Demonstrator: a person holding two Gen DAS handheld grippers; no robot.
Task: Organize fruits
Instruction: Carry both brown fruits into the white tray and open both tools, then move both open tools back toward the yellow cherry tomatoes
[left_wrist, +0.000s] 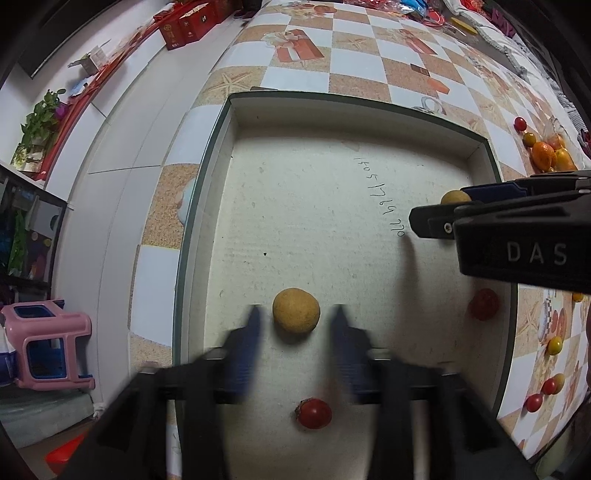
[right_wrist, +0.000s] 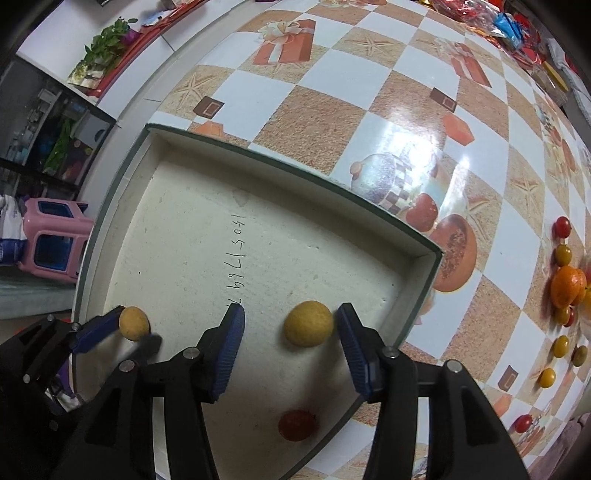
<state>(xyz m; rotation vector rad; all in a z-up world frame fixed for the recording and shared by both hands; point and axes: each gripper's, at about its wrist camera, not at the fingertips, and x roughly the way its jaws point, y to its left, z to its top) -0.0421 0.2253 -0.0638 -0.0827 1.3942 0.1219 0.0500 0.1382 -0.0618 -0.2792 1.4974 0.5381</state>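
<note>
A shallow white box lies on the checked table. In the left wrist view my left gripper is open around a tan round fruit lying on the box floor, without touching it; its fingers are motion-blurred. A red tomato lies nearer, between the arms. In the right wrist view my right gripper is open, with a second tan fruit between its fingers, close to the right finger. A red tomato lies below. The left gripper also shows in the right wrist view, at the first tan fruit.
Several small red and yellow tomatoes and an orange lie on the table right of the box. Another red tomato sits at the box's right wall. Red boxes and clutter lie at the table's far end. A pink stool stands on the floor at left.
</note>
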